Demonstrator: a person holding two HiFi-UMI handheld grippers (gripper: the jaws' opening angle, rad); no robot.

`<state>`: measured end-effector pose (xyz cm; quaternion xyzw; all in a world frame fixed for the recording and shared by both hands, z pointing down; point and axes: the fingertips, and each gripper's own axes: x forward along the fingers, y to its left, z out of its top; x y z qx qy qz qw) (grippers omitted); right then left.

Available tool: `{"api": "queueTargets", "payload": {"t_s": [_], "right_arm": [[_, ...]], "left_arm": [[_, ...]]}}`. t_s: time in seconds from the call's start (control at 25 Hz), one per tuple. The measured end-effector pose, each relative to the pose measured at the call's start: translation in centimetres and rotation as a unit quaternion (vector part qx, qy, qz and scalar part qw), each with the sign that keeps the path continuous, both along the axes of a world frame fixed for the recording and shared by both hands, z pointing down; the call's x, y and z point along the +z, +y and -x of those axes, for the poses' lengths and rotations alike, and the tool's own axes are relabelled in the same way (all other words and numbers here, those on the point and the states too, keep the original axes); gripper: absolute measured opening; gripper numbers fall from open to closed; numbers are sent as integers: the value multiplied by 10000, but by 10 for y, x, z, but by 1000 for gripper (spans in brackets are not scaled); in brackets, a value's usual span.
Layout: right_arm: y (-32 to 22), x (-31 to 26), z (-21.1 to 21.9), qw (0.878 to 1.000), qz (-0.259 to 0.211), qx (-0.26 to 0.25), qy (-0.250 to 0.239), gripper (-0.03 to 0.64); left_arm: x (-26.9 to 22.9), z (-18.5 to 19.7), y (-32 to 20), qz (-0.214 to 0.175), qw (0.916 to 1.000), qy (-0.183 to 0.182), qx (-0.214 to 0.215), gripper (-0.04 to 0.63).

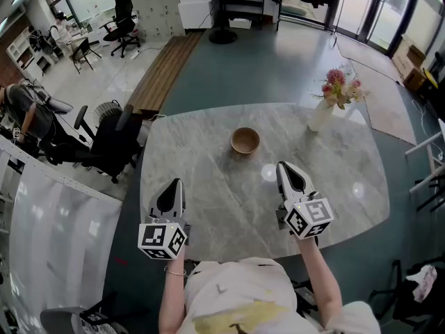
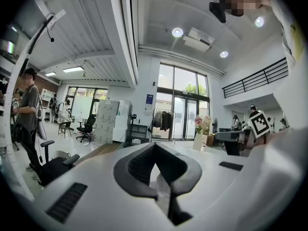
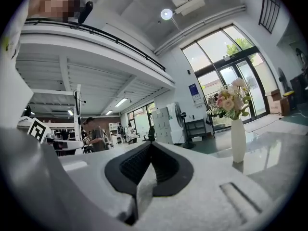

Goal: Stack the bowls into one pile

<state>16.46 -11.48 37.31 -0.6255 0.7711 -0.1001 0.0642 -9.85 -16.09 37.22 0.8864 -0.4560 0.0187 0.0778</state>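
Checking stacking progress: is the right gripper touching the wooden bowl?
Apart. The head view shows bare tabletop between the right gripper and the bowl.

Round brown wooden bowl (image 1: 245, 140): one in sight
Tall white vase of pink flowers (image 1: 322, 114): one
Grey marble tabletop (image 1: 208, 179): one
White grippers with marker cubes: two, the left gripper (image 1: 171, 195) and the right gripper (image 1: 291, 177)

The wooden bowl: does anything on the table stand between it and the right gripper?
Nothing visible does. Only bare table lies between the wooden bowl and the right gripper; the vase stands off to the right.
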Motion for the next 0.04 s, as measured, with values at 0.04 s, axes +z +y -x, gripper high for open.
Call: {"api": "queueTargets", "payload": {"t_s": [0.04], "right_arm": [[1,1,-1,10000,10,13,16,6]], "left_arm": [[1,0,0,0,10000,1,-12,0]]}}
